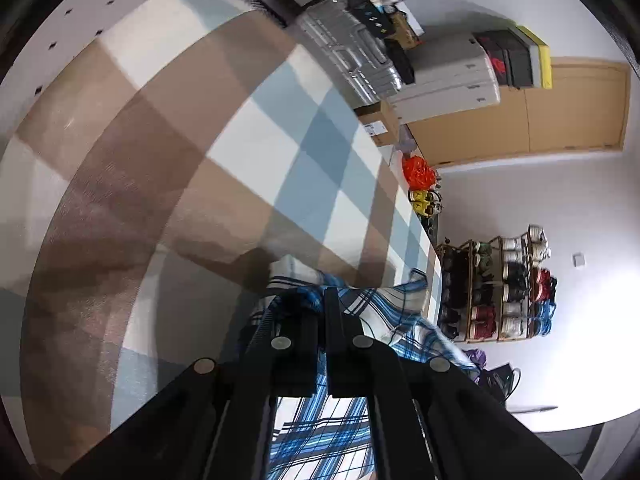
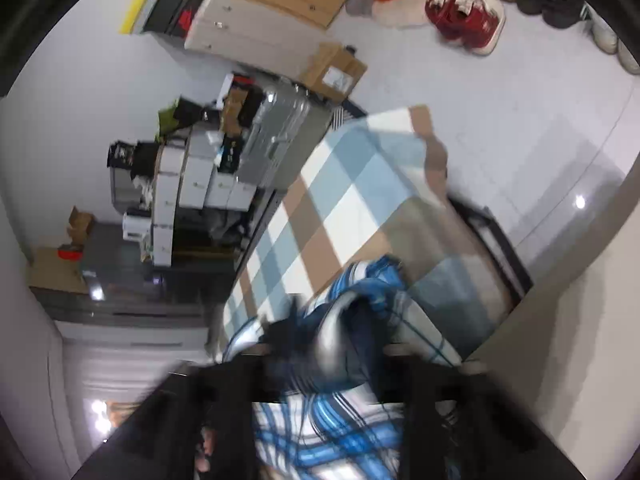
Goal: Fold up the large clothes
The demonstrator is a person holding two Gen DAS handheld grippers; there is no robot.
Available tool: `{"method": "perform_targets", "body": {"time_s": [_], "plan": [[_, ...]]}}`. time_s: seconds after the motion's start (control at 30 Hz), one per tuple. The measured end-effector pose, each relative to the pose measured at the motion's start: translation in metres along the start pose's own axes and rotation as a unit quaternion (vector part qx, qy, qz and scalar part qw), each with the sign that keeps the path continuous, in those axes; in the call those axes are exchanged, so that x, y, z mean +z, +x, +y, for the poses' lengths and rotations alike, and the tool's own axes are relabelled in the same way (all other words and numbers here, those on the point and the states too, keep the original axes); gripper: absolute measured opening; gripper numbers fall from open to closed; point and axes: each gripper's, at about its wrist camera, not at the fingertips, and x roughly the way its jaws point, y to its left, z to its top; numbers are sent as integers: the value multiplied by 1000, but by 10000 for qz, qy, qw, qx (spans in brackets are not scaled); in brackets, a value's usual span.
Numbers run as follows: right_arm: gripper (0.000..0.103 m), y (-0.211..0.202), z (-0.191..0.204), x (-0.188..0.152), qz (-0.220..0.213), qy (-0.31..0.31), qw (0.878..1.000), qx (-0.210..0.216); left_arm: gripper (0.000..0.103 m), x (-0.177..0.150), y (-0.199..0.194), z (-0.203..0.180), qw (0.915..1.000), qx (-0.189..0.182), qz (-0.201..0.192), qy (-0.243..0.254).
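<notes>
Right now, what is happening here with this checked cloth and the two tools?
A person is folding a blue and white plaid garment over a surface covered with a brown, blue and white checked cloth. The left hand-held gripper is shut on the garment's fabric. The right hand-held gripper has the same garment bunched between its fingers, but that view is blurred, so I cannot tell whether it grips. No finished fold is visible yet.

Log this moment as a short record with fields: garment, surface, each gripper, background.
garment: blue and white plaid shirt, bunched at both grippers
surface: checked cloth in brown, white and pale blue
left gripper: shut on the plaid shirt
right gripper: blurred; jaws apart, shirt fabric between them, grip unclear
background: shoe rack, silver suitcase, cardboard box
</notes>
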Motion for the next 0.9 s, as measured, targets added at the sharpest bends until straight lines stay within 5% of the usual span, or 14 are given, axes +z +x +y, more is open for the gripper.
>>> {"method": "perform_targets", "body": {"time_s": [0.03, 0.1, 0.17, 0.23, 0.27, 0.43, 0.5, 0.6, 0.67, 0.77, 0.9], "plan": [[69, -5, -2, -1, -138, -23, 9999, 90, 0, -2, -6, -2, 10000, 0, 61, -21], [76, -15, -5, 1, -419, 75, 9986, 312, 7, -5, -11, -3, 9998, 137, 164, 21], [82, -30, -3, 0, -750, -1, 9959, 501, 31, -4, -14, -16, 9997, 150, 162, 128], [88, -37, 11, -7, -795, -443, 9950, 422, 78, -9, -23, -25, 9997, 178, 28, 187], [88, -37, 21, -13, -738, -758, 9939, 300, 81, -13, -31, -28, 9995, 231, -79, 183], [88, -11, 65, -68, -62, -2346, 9697, -677, 81, -46, -39, -50, 9929, 743, -76, 927], [88, 4, 77, -100, 202, -3067, 9450, -1116, 81, -69, -35, -61, 9868, 864, 99, 1363], [87, 42, 87, -145, 526, -4186, 8844, -1996, 81, -104, -15, -82, 9746, 922, 526, 1972], [87, 69, 82, -155, 605, -4381, 8601, -2541, 81, -124, 9, -90, 9619, 1182, 731, 2353], [87, 98, 66, -154, 821, -4107, 8608, -2892, 81, -131, 46, -85, 9483, 1679, 858, 2553], [87, 117, 50, -154, 1043, -4158, 8435, -3236, 81, -123, 61, -65, 9498, 1831, 740, 2427]]}}
